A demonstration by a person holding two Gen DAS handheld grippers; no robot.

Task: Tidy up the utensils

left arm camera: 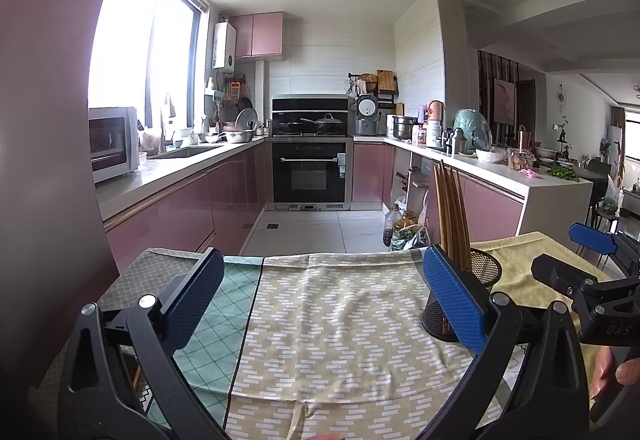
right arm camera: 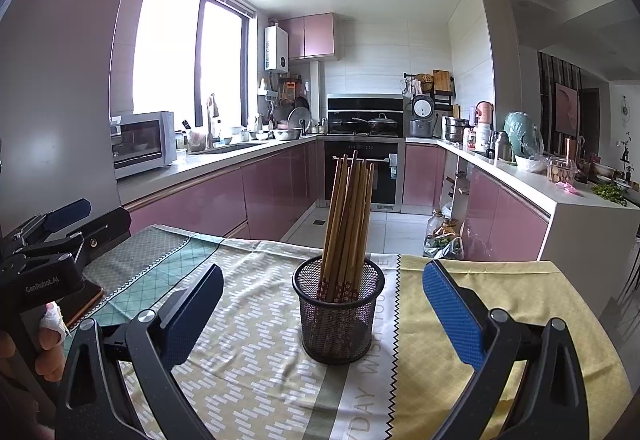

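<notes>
chopsticks (right arm camera: 346, 224) in holder (right arm camera: 338, 316) — between right tool (right arm camera: 323, 310) pads

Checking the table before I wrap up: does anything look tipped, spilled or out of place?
Nothing stands out. The mesh holder stands upright on the tablecloth with the chopsticks inside, leaning slightly. Both the left gripper and the right gripper are open and hold nothing.

This is a home kitchen. Pink cabinets (right arm camera: 208, 200) run under a white counter (right arm camera: 224, 156), with a built-in oven (left arm camera: 309, 176), a microwave (right arm camera: 142, 144) and a sink (left arm camera: 188, 151) near the window (right arm camera: 188, 56)
</notes>
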